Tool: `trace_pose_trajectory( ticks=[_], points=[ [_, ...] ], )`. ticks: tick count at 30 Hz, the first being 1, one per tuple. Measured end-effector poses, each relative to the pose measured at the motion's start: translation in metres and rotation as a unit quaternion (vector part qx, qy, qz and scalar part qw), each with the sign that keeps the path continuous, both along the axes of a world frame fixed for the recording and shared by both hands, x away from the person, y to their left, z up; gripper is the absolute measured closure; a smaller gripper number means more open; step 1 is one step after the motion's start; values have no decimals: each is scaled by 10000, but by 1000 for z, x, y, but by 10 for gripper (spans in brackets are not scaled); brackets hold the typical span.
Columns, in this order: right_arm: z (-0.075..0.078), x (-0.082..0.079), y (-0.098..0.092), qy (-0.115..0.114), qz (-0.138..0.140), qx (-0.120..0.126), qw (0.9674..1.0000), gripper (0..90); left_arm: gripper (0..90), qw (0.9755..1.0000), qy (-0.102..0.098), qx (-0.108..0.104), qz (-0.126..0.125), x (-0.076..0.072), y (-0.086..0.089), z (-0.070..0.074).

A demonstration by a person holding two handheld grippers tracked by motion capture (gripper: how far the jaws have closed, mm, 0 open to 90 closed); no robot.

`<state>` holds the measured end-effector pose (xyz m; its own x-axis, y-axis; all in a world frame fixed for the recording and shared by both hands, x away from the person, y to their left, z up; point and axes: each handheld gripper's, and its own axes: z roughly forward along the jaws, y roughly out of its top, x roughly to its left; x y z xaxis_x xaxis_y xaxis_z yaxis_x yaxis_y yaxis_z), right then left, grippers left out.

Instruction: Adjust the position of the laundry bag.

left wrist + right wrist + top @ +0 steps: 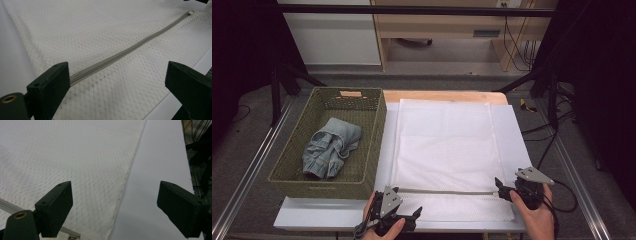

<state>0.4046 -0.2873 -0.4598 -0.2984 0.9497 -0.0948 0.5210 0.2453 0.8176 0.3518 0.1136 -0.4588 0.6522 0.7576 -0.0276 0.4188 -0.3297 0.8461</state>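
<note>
High view — both tools (412, 216) gape, seemingly empty.

Mesh bag (444, 145) under my claws: white woven cloth, matt, w/ grey zip (120, 56); basket (377, 130) green wicker, rough.

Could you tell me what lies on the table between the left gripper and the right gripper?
In the high view, the grey zipper of the white mesh bag runs between the open left gripper and the open right gripper.
</note>
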Motion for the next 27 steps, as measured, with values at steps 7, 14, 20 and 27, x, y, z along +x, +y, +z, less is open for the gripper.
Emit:
trace_pose_trajectory(
  ticks=[7, 14, 20, 27],
  points=[
    [0, 2, -2, 25, 58, 121, 9999, 205, 58, 9999, 14, -10, 149, -6, 4, -2],
    [13, 0, -6, -112, -10, 202, 9997, 87, 58, 9999, -53, 81, 115, -9, -2, -3],
    [22, 1, -2, -161, 2, 62, 9999, 77, 56, 9999, -43, -3, 113, -8, 0, -3],
    [39, 12, 2, -189, 170, 208, 9995, 126, 58, 9998, -59, -54, 171, -7, 3, -2]
  ],
)
